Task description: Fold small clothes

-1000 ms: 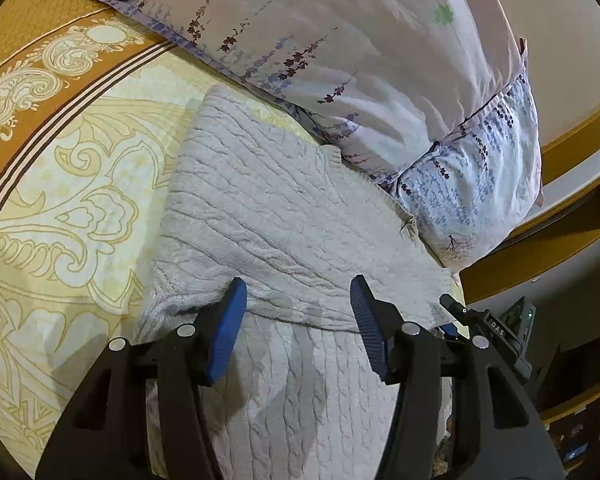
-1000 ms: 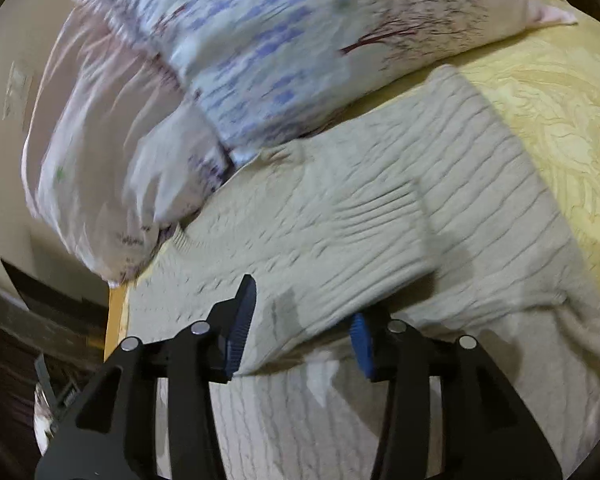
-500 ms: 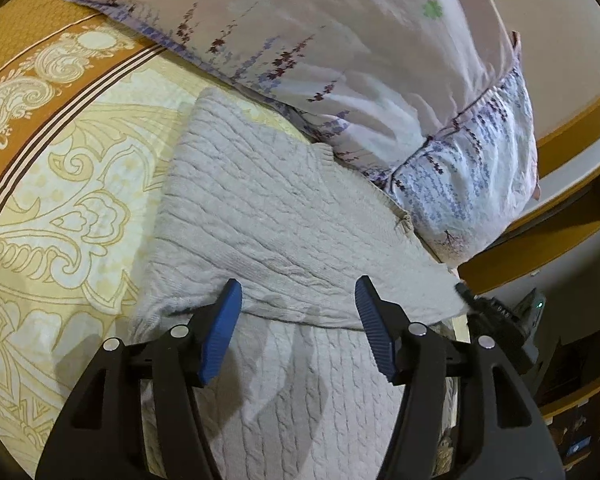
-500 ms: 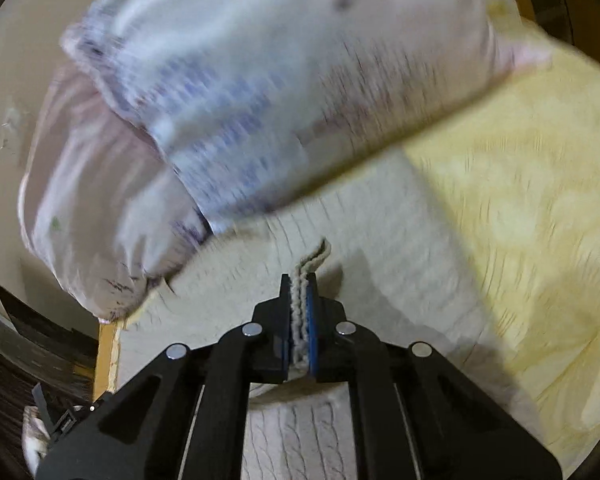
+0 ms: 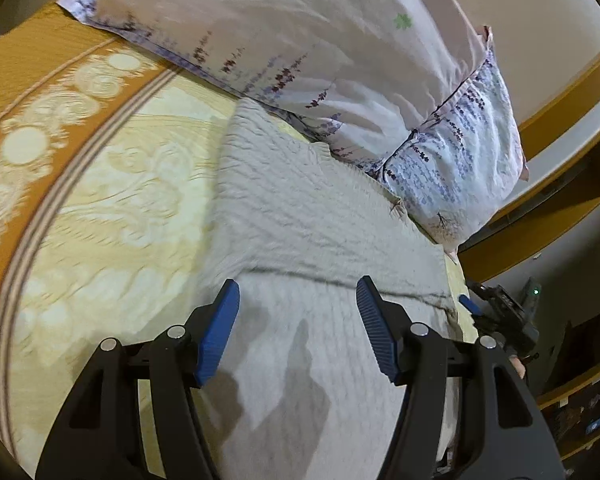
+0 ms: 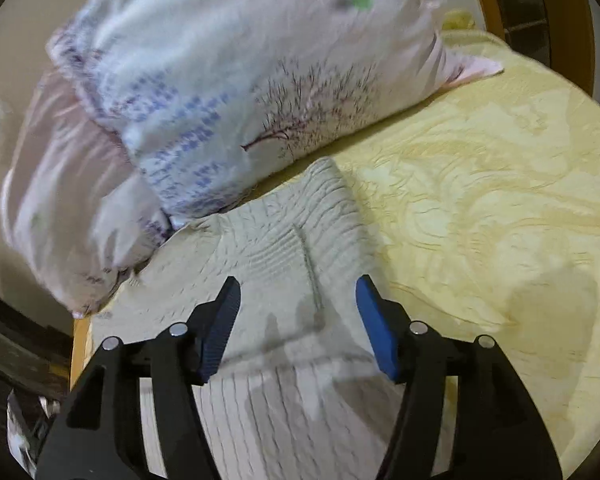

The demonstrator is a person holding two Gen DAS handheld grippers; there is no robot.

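A light grey cable-knit sweater (image 5: 300, 216) lies flat on the bed, one part folded across its body, the fold's edge running just beyond my left gripper (image 5: 298, 300). That gripper hovers over the knit, open, with nothing between its blue pads. In the right wrist view the same sweater (image 6: 292, 240) shows a folded sleeve with a seam line down its middle. My right gripper (image 6: 296, 300) hangs above it, its jaws opening and the pads clear of the cloth. The right gripper's tip (image 5: 470, 305) also peeks in at the sweater's right edge in the left wrist view.
Floral pillows (image 5: 340, 60) lie stacked against the sweater's far edge, also seen as pillows (image 6: 236, 80) in the right wrist view. The yellow patterned bedspread (image 5: 100, 208) has an orange border on the left. A wooden bed frame (image 5: 540, 216) and dark shelving stand to the right.
My right gripper shut on the sweater's sleeve, carried it over the body, and has now let go and opened. My left gripper drew back a little and stayed open.
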